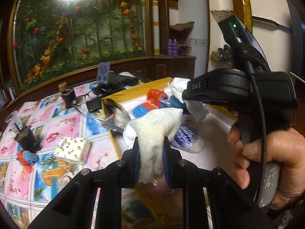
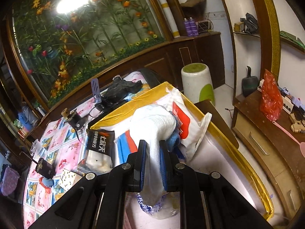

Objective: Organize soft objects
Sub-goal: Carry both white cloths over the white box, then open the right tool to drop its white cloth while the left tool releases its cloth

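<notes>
Left tongs [image 1: 151, 143] and right tongs [image 2: 153, 146] both clamped on one white towel [image 1: 154, 126], held up over the gold-edged box [image 2: 219, 127]. Thin corner grips: could slip loose, or drag across the bag [image 1: 187, 137] below and shift it.

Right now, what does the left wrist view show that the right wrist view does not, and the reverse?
Only the left wrist view: the right gripper from outside, the hand holding it, and the left gripper shut on white cloth.
Only the right wrist view: a white stool and a red bag.
Both: the yellow-edged box and patterned tablecloth.
</notes>
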